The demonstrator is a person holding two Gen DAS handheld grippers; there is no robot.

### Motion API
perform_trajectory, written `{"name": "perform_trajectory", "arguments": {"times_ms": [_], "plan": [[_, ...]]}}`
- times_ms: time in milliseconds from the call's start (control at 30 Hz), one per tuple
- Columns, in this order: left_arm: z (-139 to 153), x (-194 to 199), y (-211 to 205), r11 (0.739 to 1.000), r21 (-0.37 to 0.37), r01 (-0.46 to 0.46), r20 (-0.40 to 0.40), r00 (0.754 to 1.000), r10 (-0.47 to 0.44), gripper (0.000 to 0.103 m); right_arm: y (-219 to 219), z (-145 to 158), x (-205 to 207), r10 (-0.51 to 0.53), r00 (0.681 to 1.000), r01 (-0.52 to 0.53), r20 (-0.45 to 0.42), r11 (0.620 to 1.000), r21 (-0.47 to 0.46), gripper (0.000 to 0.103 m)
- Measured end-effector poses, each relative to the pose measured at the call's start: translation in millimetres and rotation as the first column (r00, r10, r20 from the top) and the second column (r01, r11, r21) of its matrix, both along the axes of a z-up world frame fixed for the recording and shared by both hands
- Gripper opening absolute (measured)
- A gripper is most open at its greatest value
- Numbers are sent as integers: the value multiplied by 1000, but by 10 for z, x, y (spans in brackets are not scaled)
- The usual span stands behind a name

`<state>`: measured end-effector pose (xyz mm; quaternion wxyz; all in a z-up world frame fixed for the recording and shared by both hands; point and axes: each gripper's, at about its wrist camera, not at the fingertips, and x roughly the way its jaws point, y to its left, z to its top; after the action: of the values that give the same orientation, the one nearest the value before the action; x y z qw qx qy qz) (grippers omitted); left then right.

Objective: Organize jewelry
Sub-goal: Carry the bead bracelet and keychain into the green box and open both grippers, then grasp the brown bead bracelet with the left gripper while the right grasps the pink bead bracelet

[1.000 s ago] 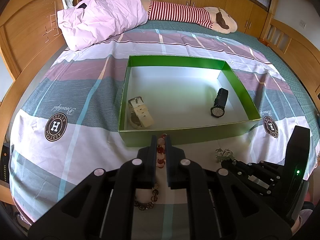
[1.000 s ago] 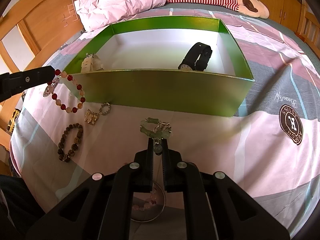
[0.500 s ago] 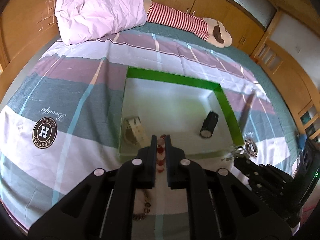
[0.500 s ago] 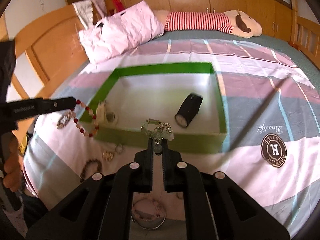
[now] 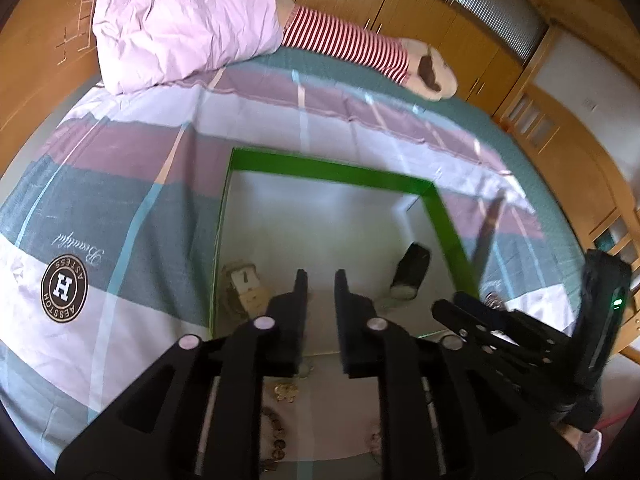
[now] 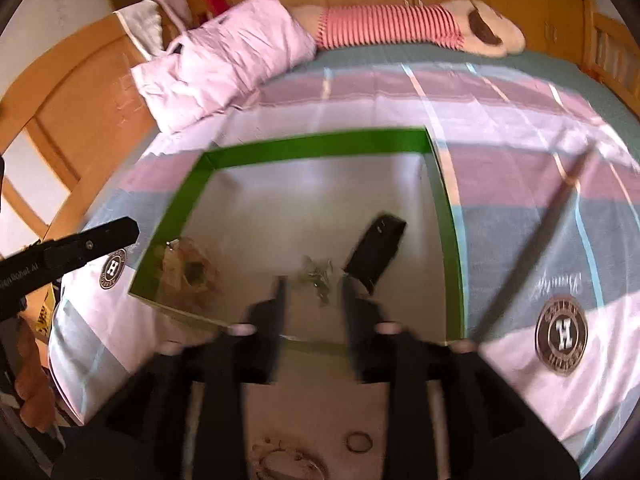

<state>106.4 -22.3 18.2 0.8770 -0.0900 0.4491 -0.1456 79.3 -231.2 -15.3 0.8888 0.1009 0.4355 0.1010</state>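
I find both my left gripper (image 5: 321,280) and right gripper (image 6: 313,292) parted and empty above the green box (image 6: 448,216). The pale green bracelet (image 6: 317,274) lies inside, beside the black watch (image 6: 376,252). I judge it light, limp and snag-prone; grasp one chunky bead.

Both grippers, clamped on jewelry a second ago, now stand with jaws apart. The left gripper (image 5: 319,280) no longer pinches the red-beaded bracelet (image 6: 188,266), which now appears blurred inside the green box (image 6: 320,146) by the cream watch (image 5: 244,288). The right gripper (image 6: 312,284) has let go its pale green bracelet (image 6: 318,274), now inside the box beside the black watch (image 6: 376,254).
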Motion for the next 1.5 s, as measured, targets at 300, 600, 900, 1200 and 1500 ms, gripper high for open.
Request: {"name": "perform_trajectory", "arguments": {"times_ms": [300,600,900,1200,1500], "plan": [[-111,-344,8,996,57,76,-83,994,-71,46,201,-112,-531,145,979,-154,-145,987,-50,42],[-601,-345,178,981,190,25,-267,963,27,53,503,-702,-824,211,903,-286,-373,945,-160,46],[-768,-395,99,971,234,55,-318,948,23,64,584,-659,-736,195,951,-237,-239,958,-163,36],[-907,-435,161,967,248,56,-356,934,37,65,496,-422,-705,180,979,-189,-93,976,-104,7],[-1125,-456,110,956,284,77,-396,917,43,65,303,-339,-652,118,991,-123,-68,989,-77,7]]}}
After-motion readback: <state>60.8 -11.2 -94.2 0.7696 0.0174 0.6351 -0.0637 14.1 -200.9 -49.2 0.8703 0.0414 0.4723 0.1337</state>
